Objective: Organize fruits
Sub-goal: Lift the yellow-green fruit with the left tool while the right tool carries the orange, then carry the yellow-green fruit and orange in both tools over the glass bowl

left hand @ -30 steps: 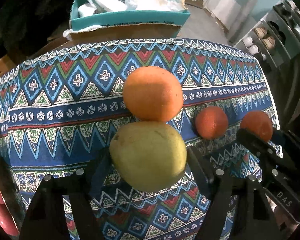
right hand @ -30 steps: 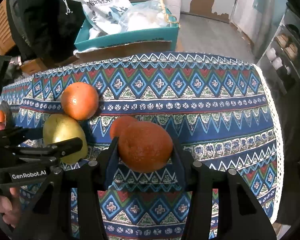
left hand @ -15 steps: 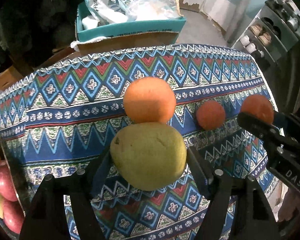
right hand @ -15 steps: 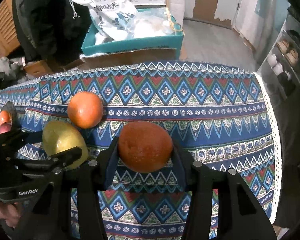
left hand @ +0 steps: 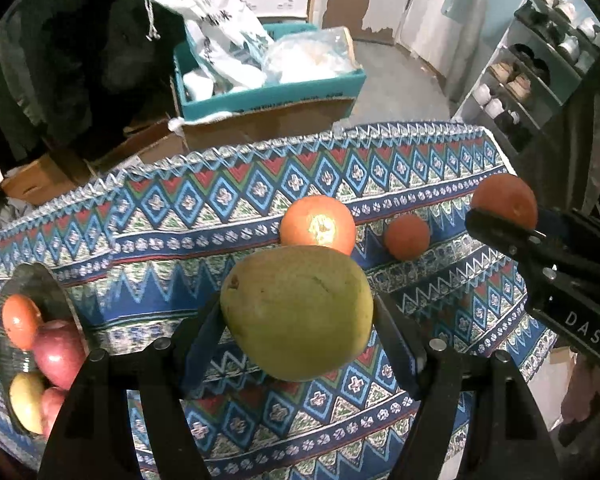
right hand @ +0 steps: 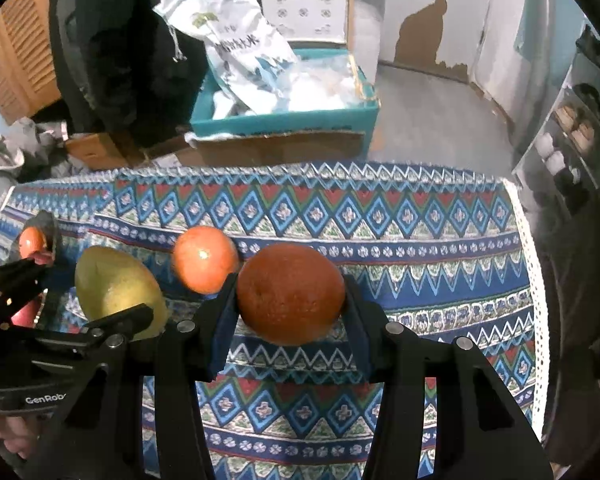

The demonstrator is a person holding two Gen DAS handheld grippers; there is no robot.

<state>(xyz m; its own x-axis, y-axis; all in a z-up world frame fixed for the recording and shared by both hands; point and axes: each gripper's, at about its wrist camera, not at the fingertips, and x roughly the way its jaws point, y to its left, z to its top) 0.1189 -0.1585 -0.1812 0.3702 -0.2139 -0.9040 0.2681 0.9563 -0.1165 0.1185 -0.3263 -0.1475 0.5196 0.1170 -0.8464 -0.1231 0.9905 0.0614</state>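
Left hand-held gripper (left hand: 298,320) clamps a yellow-green pear (left hand: 298,312) above the table (left hand: 180,216); right hand-held gripper (right hand: 290,300) clamps a dimpled orange (right hand: 290,292) beside it.

occlusions and cut-offs

the pear (left hand: 298,312) is covering the lower part of the large orange (left hand: 318,224) in the left wrist view. the right gripper (left hand: 504,222) is hiding the underside of its orange (left hand: 504,200) there. the metal bowl (left hand: 40,280) is running off the left edge, its fruit only partly showing. in the right wrist view the left gripper (right hand: 96,304) is masking the pear's base, and print on the white bag (right hand: 240,52) is reading too blurred to make out.
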